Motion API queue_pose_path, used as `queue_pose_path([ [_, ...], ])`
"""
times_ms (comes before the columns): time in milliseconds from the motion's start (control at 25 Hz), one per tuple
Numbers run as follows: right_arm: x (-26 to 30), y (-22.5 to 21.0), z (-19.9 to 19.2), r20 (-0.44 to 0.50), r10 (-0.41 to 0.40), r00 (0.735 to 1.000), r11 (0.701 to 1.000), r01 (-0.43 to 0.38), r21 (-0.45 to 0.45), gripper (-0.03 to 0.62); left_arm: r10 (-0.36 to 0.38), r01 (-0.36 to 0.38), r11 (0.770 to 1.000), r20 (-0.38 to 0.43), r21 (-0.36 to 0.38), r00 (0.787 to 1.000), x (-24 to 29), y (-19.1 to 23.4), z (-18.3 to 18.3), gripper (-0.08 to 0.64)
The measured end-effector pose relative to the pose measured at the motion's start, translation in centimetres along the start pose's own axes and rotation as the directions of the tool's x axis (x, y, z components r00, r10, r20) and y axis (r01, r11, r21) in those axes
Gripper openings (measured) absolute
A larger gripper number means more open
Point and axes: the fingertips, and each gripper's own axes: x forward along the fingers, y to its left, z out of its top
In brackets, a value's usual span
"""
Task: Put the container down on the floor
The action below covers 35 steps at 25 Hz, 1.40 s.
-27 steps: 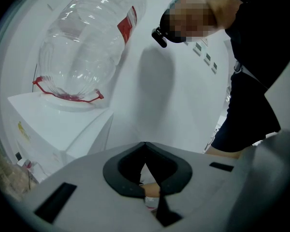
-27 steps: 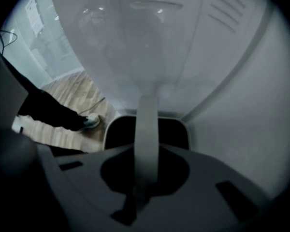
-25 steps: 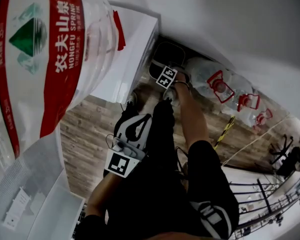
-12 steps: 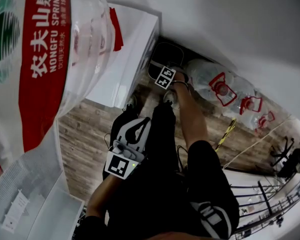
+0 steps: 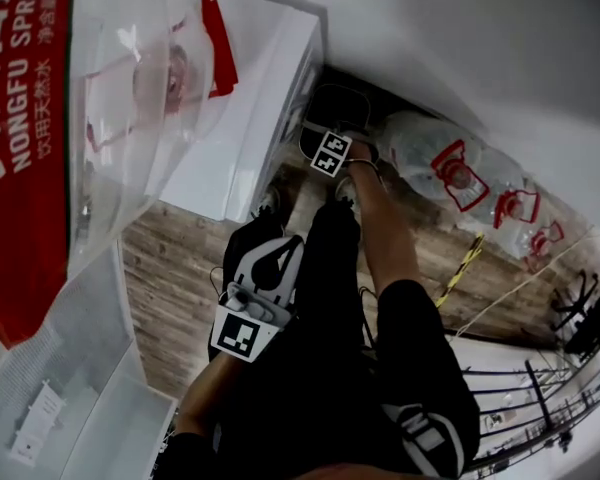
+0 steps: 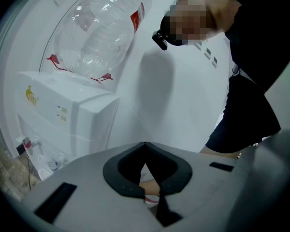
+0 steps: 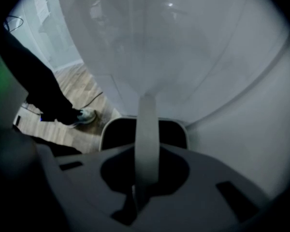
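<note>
Closest to the head camera, at 10 o'clock, looms the big clear water bottle (image 5: 40, 118) with its red label, seated on the white dispenser (image 5: 250, 98). Lower, at 7 o'clock, the left gripper (image 6: 145, 145) sits by the person's thigh. Its jaws are together, tips meeting, and they grip nothing. Past the dark trouser legs (image 5: 330, 268), at 12 o'clock, the right gripper (image 7: 145, 158) points steeply down, its jaws clamped on the pale strap handle (image 7: 146, 124) of the container (image 5: 338, 108). The container, a dark rounded-square tub with a pale rim, hangs straight under that claw, down by the wood floor (image 5: 175, 288). It is between the dispenser's foot at 11 o'clock and the clear bottles (image 5: 458, 173) at 2 o'clock. Whether its base touches the boards cannot be told. Beyond it rises the white wall (image 5: 460, 38)
</note>
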Motion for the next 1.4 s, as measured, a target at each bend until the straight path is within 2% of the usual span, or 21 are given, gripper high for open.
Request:
queue_pose_path([
  [240, 1.1, 1.3, -0.2, -0.013, 0.029, 0.999, 1.000, -0.029, 0.003, 0.034, -0.008, 0.008, 1.000, 0.009, 0.001, 1.000, 0.1, -0.2, -0.3, 0.032],
  [560, 1.3, 1.0, -0.2, -0.021, -0.012, 1.000, 1.000, 0.013, 0.027, 0.035, -0.006, 0.006, 1.000, 0.008, -0.005, 1.000, -0.2, 0.0, -0.9, 0.032],
  [720, 1.2, 2.1, -0.1, -0.017, 0.029, 0.999, 0.999, -0.029, 0.015, 0.039, -0.009, 0.009, 1.000, 0.001, 0.003, 1.000, -0.5, 0.0, -1.1, 0.032],
  [840, 0.9, 2.7, 0.1, -0.006, 0.046, 0.999, 0.999, -0.046, 0.023, 0.075, -0.016, 0.016, 1.000, -0.011, -0.001, 1.000, -0.8, -0.2, -1.3, 0.032],
  [1000, 0.4, 2.5, 0.3, 0.004, 0.028, 1.000, 0.998, -0.028, 0.051, 0.123, -0.026, 0.026, 1.000, -0.018, -0.005, 1.000, -1.3, -0.3, -1.3, 0.032],
  [1400, -3.6, 1.8, 0.0, 0.012, -0.019, 1.000, 0.994, 0.017, 0.106, 0.160, -0.065, 0.065, 0.998, -0.029, -0.014, 0.997, -3.0, -1.3, 0.3, 0.032],
])
